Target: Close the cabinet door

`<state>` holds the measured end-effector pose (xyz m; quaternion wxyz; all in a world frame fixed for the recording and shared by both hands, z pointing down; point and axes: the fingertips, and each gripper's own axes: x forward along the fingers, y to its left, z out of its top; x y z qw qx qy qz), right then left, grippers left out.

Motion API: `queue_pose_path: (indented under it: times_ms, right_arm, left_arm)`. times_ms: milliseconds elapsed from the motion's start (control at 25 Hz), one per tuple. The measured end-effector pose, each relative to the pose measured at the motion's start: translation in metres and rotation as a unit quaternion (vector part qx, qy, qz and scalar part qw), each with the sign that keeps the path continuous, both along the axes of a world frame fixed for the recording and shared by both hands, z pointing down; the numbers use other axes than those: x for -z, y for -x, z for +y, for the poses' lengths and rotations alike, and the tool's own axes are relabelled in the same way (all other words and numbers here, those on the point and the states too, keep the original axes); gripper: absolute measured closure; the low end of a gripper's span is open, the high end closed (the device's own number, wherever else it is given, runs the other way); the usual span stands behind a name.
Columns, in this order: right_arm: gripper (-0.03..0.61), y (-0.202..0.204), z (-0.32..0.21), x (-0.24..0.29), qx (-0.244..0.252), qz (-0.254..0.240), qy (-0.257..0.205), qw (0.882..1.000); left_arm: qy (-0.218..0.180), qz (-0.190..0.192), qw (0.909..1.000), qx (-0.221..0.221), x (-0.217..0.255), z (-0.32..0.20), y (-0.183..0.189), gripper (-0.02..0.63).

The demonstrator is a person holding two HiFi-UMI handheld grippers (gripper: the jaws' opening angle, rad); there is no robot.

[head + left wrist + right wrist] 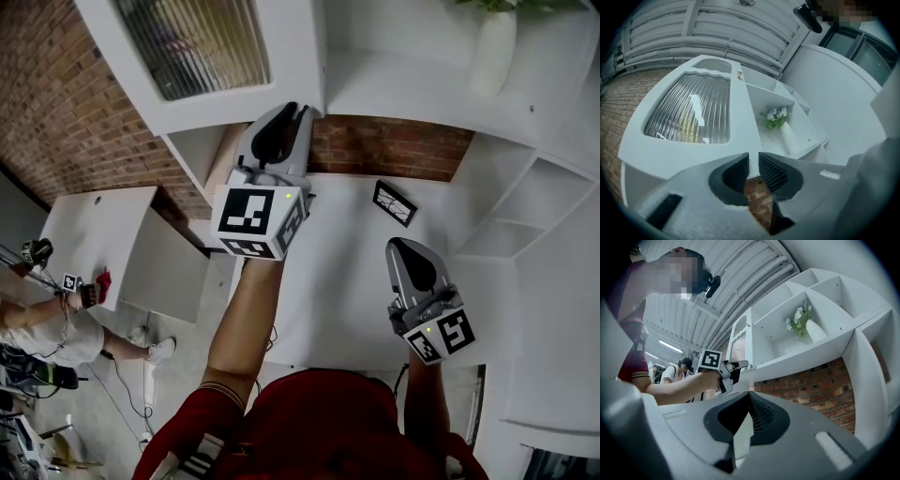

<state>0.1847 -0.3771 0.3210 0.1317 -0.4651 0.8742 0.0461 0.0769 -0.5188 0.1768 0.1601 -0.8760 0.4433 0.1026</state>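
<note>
Left gripper view, left tongs (pixel 753 158) pinching cabinet door (pixel 738 129) corner, right tongs (pixel 750 398) closed.

Vase (pixel 789 137): white, upright, holding pale flowers (pixel 776 115).
Wall (pixel 389 147): red brick.
Frame (pixel 395 202): small, dark, lying flat.

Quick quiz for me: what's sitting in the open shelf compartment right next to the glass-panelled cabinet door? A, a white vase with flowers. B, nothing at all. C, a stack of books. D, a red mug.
A: the left gripper view shows a white vase holding flowers in the compartment beside the open cabinet door.
</note>
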Motion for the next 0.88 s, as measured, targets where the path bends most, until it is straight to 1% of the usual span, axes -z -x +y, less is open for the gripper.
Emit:
queue_pose_path:
  times_ms: [240,520,680,880]
  right_arm:
    - [0.565,0.002,0.004,0.008,-0.006,0.005,-0.006,1.000]
    - [0.565,0.009,0.010,0.018,-0.005,0.013,-0.014,1.000]
    - [0.565,0.019,0.013,0.024,0.000,0.022,-0.021,1.000]
    - [0.565,0.029,0.013,0.033,0.008,0.032,-0.032,0.999]
  left_arm:
    - [0.003,0.001,0.9999,-0.013,0.001,0.004,0.003,0.561]
    - [0.018,0.004,0.9996,-0.021,-0.008,0.013,0.012,0.562]
    - [0.022,0.005,0.9989,-0.042,-0.024,0.031,0.019,0.582]
    - [0.037,0.023,0.9966,-0.070,-0.051,0.061,0.030,0.611]
